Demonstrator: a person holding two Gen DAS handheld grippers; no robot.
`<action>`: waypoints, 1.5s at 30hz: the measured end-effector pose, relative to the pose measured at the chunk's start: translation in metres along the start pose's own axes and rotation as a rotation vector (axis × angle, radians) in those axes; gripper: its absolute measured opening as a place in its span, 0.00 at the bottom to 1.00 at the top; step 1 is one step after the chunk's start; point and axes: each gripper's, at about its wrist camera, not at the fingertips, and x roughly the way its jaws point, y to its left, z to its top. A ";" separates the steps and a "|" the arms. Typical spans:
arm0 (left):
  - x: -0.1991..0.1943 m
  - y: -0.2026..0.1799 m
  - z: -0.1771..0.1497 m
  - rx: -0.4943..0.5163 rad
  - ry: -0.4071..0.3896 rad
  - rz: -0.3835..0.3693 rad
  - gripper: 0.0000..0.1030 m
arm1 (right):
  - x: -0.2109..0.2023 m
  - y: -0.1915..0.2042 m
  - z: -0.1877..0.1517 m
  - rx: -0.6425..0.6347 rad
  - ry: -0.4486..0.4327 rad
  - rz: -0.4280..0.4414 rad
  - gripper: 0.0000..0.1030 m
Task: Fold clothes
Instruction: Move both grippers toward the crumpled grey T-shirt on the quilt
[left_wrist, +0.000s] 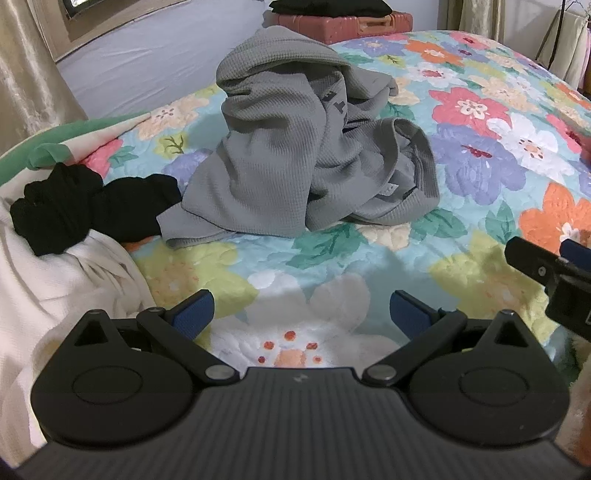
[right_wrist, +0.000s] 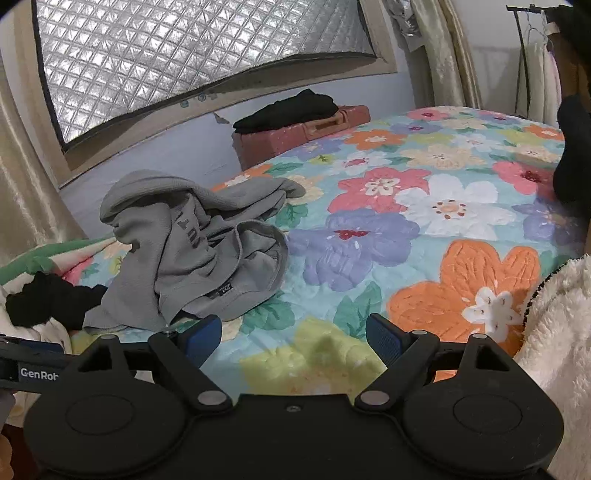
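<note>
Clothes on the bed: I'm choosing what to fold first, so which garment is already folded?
The black garment lying flat on the red case by the wall. The grey shirt and the black clothing beside it are crumpled heaps.

You see a grey waffle-knit shirt (left_wrist: 295, 147) with dark lettering, black garment (left_wrist: 92, 206), cream cloth (left_wrist: 55, 295). Your bedspread (right_wrist: 424, 229): pale blue, multicoloured flowers. Gripper pads (left_wrist: 194, 314) blue.

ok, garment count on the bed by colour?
Grey: 1, crumpled grey waffle-knit shirt
Black: 2, black bundle beside the shirt; folded black garment on the red case
White/cream: 1, white cloth heap
Total: 4
</note>
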 end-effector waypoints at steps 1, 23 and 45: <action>-0.001 0.001 0.001 -0.004 -0.003 -0.002 1.00 | -0.001 0.000 0.000 0.003 0.001 -0.001 0.86; -0.025 0.038 0.035 -0.115 -0.075 -0.036 1.00 | -0.008 0.060 0.119 -0.273 0.205 -0.008 0.86; -0.043 0.048 0.061 -0.117 -0.090 0.012 1.00 | -0.002 0.078 0.155 -0.376 0.338 0.015 0.86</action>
